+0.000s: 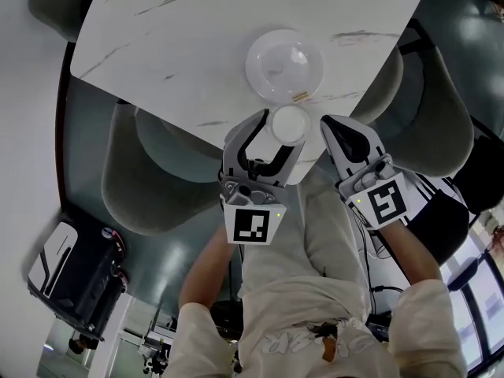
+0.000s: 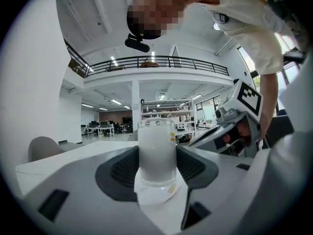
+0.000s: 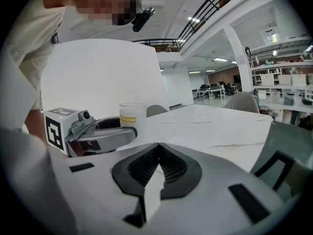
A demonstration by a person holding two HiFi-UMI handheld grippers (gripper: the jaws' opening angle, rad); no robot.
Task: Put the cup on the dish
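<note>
The white marble-patterned table (image 1: 157,38) bears a clear round glass dish (image 1: 284,65). The left gripper (image 1: 282,131) clamps a frosted translucent cup (image 1: 289,124) upright, just beside the dish at its 6 o'clock. At the cup's 3 o'clock, the right gripper (image 1: 331,124) has its jaws pressed together, empty.

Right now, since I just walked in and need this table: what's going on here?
A person holds a gripper in each hand. The left gripper is closed on a frosted plastic cup at the near edge of the marble table, just short of the clear dish. The right gripper is shut and empty beside it.
</note>
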